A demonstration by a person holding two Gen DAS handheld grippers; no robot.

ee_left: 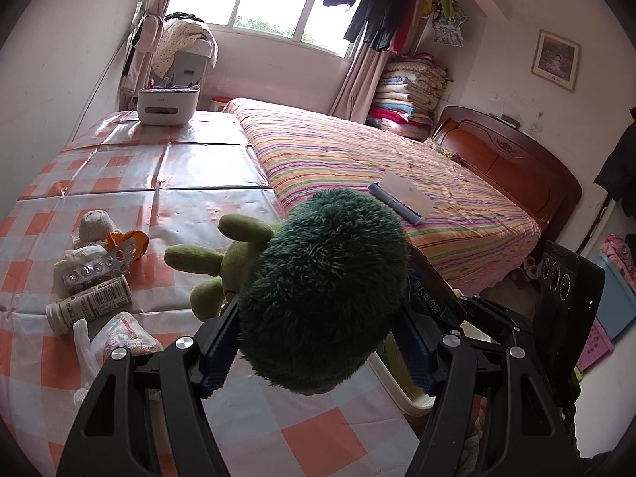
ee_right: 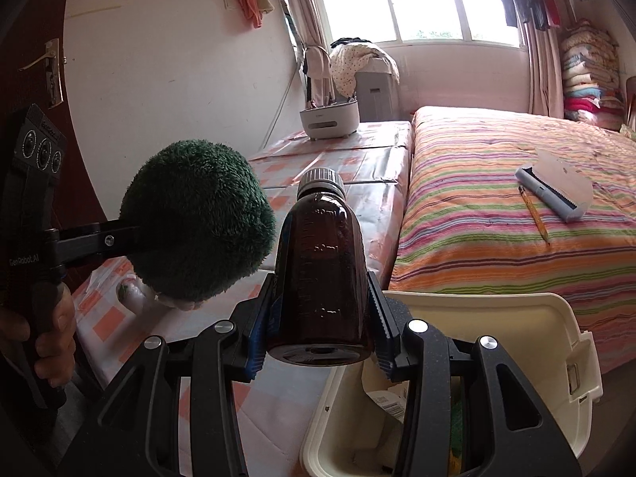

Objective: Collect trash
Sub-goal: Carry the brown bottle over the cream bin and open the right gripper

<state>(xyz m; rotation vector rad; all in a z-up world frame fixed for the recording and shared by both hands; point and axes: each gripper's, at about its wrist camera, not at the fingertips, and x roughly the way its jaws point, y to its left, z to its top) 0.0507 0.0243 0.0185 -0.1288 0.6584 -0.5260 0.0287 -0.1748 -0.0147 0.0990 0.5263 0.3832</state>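
Left gripper (ee_left: 318, 342) clamped a shaggy dark-green plush toy (ee_left: 326, 290) over the glossy checked table (ee_left: 206, 175); right gripper (ee_right: 322, 318) pinched a smooth amber bottle (ee_right: 322, 274), ribbed grey cap, above the cream plastic bin (ee_right: 497, 318).

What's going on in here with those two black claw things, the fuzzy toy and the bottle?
A person is tidying a bedroom table with a handheld gripper in each hand. The left gripper is clamped on a green broccoli plush toy. The right gripper holds a brown medicine bottle just above an open cream bin beside the striped bed. More litter, including a white tube and a blister pack, waits on the checked tablecloth.
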